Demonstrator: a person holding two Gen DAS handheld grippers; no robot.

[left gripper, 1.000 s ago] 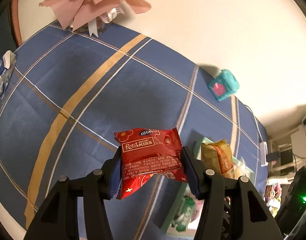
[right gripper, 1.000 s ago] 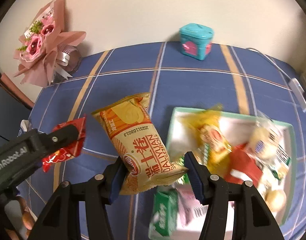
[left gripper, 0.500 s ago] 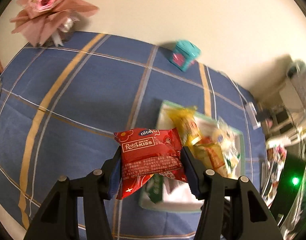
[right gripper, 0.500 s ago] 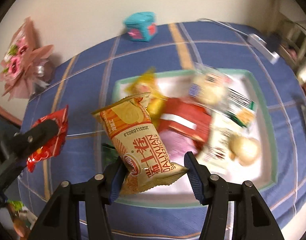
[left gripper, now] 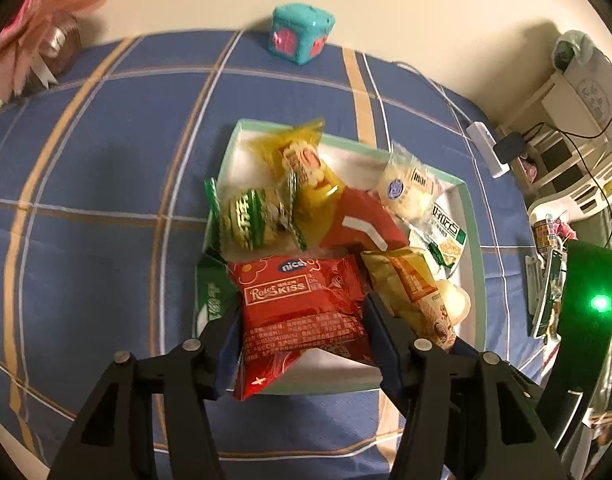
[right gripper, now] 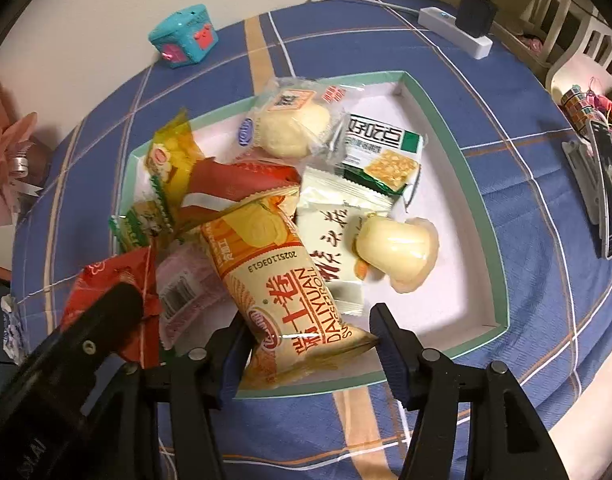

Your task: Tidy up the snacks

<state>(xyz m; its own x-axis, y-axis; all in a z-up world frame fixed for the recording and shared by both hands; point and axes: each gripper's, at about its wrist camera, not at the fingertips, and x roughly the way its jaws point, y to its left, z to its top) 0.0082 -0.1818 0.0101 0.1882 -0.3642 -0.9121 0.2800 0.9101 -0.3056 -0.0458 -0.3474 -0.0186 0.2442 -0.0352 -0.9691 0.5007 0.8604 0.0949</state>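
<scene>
Snacks fill the tray [right gripper: 488,216] on the table [left gripper: 106,184]. From left: the left gripper [left gripper: 302,332] has its jaws closed on the red pack [left gripper: 302,308] above the tray's near left corner; the right gripper [right gripper: 308,344] pinches the orange roll pack [right gripper: 282,288] by its lower end over the near edge. Both look light, soft and crinkly, likely slippery, so a mid-body hold seems safest.

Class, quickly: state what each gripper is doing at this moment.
Left gripper: closed on the red snack packet.
Right gripper: closed on the orange swiss roll packet.
</scene>
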